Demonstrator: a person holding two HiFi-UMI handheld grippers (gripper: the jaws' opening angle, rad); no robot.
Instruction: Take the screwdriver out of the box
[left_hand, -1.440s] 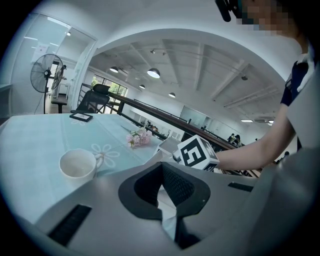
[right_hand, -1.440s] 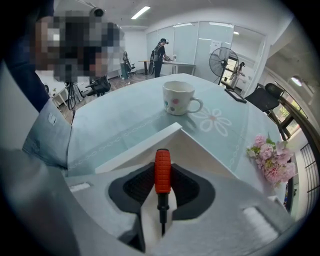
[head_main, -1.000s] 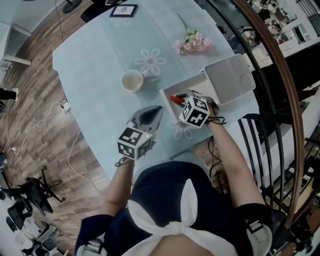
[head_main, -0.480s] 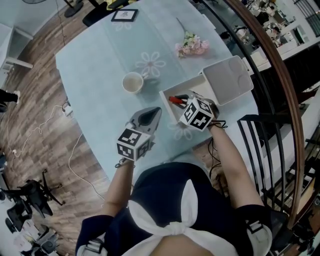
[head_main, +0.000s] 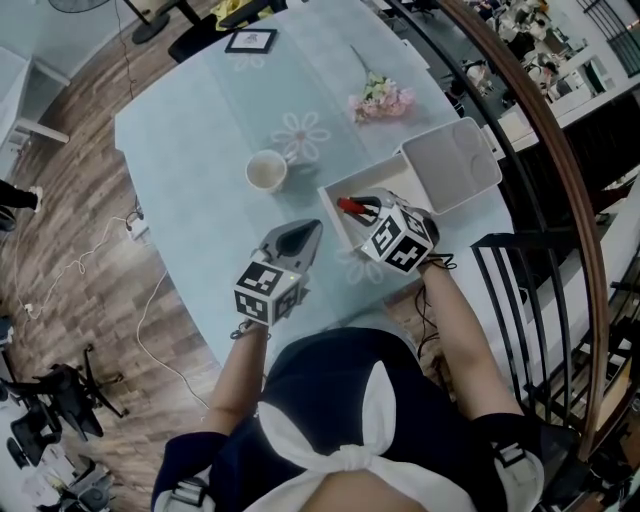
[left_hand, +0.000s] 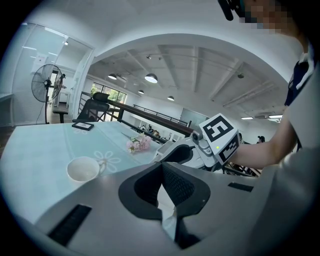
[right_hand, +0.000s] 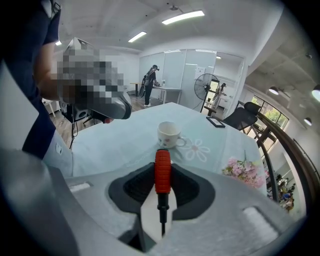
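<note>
Right gripper view shows the right gripper (right_hand: 161, 192) with its jaws clamped on a screwdriver with a ribbed red handle and thin black shaft (right_hand: 162, 172), handle pointing away. From the head view, that screwdriver (head_main: 350, 206) sits over the inside of the open white rectangular box (head_main: 332, 190), near its left end, on the pale blue table (head_main: 190, 130). The left gripper (head_main: 306, 232) hovers beside the box, jaws together and empty, near a white ceramic cup (head_main: 266, 171).
</note>
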